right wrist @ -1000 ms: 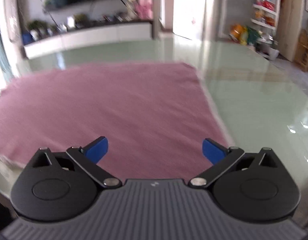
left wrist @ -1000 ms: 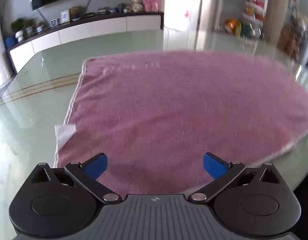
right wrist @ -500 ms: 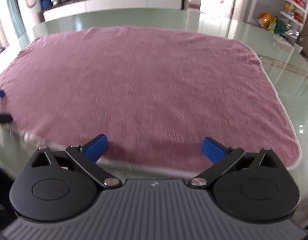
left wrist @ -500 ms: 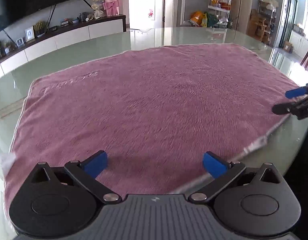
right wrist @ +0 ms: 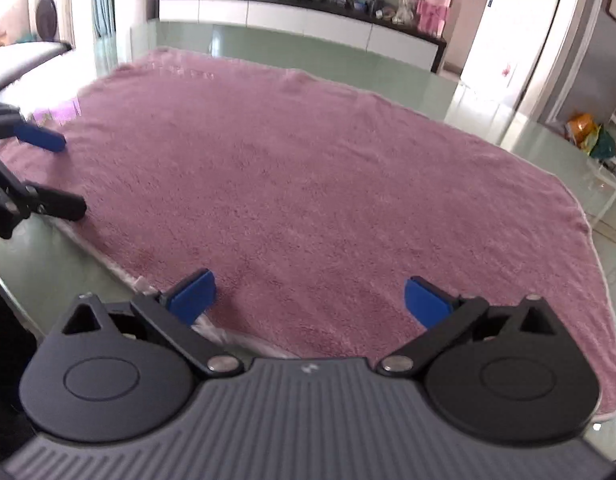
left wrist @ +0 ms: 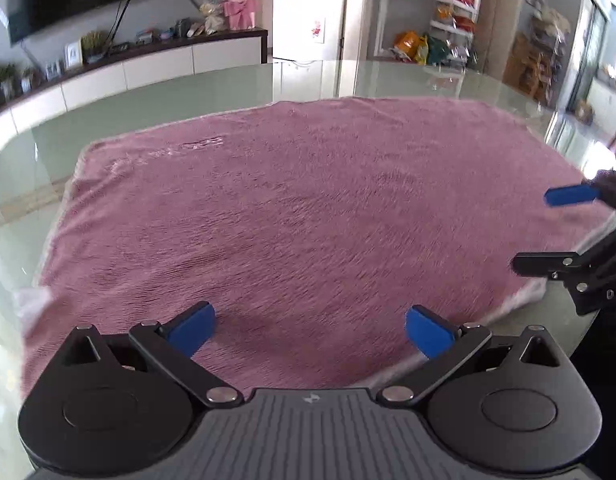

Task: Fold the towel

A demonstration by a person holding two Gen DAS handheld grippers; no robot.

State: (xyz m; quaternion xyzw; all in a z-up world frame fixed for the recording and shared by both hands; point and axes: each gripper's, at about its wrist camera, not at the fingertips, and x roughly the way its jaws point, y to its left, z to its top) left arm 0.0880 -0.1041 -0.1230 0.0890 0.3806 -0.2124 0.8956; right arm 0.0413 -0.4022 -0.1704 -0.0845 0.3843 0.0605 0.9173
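towel [left wrist: 308, 216]: flat on table [left wrist: 156, 112], unfolded
left gripper [left wrist: 310, 328]: jaws wide, empty
right gripper [right wrist: 310, 296]: jaws wide, empty
tip: pinch both near-edge corners together, lift evenly

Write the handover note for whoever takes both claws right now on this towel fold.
Left claw: open, holding nothing, over the near edge of the towel toward its left end.
Right claw: open, holding nothing, over the same near edge further right.
Towel: pink, spread flat in a single layer on the glass table, near edge along the table's edge.
Done: towel laid out; no fold made, no edge gripped.
Left: probably close each claw on the near edge, carry it over to the far edge, then make any further folds.
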